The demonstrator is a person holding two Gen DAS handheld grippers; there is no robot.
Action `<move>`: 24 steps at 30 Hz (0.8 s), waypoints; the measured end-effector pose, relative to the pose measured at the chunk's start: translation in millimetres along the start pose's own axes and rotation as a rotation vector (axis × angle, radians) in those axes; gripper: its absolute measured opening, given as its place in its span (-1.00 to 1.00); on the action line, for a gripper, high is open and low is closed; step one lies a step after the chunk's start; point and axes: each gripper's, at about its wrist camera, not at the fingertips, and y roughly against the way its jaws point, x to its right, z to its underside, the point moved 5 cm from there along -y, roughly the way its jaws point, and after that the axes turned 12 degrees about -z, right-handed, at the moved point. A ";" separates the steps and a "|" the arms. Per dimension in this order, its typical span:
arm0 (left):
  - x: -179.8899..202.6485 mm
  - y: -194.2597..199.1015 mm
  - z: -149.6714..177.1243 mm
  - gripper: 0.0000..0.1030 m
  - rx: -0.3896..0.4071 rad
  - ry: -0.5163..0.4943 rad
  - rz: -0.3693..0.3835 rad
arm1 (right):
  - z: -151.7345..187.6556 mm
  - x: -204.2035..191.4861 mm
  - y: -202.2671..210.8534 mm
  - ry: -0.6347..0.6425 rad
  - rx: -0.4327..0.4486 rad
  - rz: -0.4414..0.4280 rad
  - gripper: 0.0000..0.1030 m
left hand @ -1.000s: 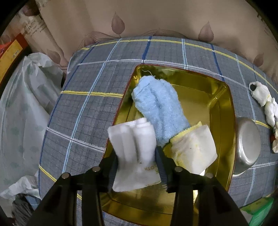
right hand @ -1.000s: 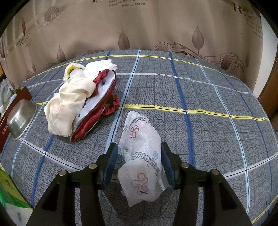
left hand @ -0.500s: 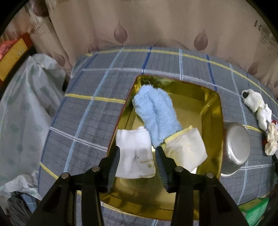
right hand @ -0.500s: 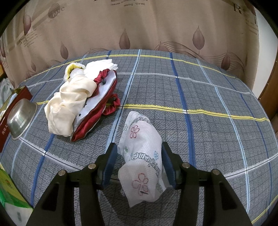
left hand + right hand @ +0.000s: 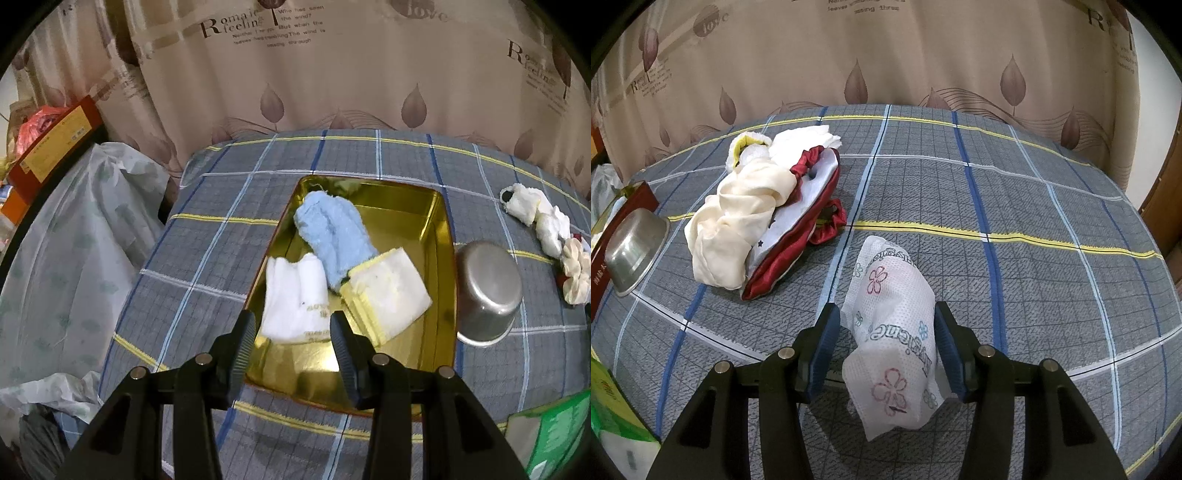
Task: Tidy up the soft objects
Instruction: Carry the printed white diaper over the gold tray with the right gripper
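In the left wrist view a gold tray [image 5: 441, 254] holds a white folded cloth [image 5: 295, 302], a light blue fluffy cloth [image 5: 334, 234] and a white and yellow cloth [image 5: 388, 293]. My left gripper [image 5: 293, 332] is open and empty, raised above the tray's near edge. In the right wrist view a white flower-printed soft pack [image 5: 894, 332] lies on the plaid cover between the fingers of my right gripper [image 5: 886, 336]. The jaws stand close beside it with a small gap on the left. A pile of cream, white and red cloth [image 5: 761, 214] lies to the far left.
A steel bowl [image 5: 487, 291] lies upside down right of the tray, also seen in the right wrist view [image 5: 631, 251]. White and cream soft items [image 5: 546, 229] lie at the far right. A green tissue pack [image 5: 613, 417] sits near the front. White plastic bags [image 5: 74, 251] lie beyond the left edge.
My left gripper let go of the white folded cloth, which now lies in the tray, and has pulled back and up. The right gripper has hardly moved.
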 end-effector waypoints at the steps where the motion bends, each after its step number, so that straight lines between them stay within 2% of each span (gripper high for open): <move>1: -0.7 -0.2 3.7 -0.16 -0.001 0.001 -0.005 | 0.2 0.6 0.2 0.003 0.000 0.005 -0.09; 7: -4.4 1.6 19.0 -0.16 0.020 0.045 -0.009 | 1.4 7.2 2.4 0.032 -0.007 0.036 -0.40; 12: -14.2 -1.3 26.0 -0.17 0.018 0.111 0.008 | 2.4 6.4 5.2 0.040 -0.028 0.051 -0.57; 18: -26.7 0.9 31.1 -0.17 0.056 0.124 -0.054 | 4.1 6.5 14.0 0.017 -0.058 0.047 -0.62; 21: -29.9 0.1 33.1 -0.17 0.071 0.113 -0.088 | 6.7 -7.0 22.7 0.008 -0.060 0.033 -0.63; 24: -30.8 -1.2 34.5 -0.17 0.071 0.113 -0.073 | 5.5 -17.8 34.9 0.003 -0.059 0.018 -0.63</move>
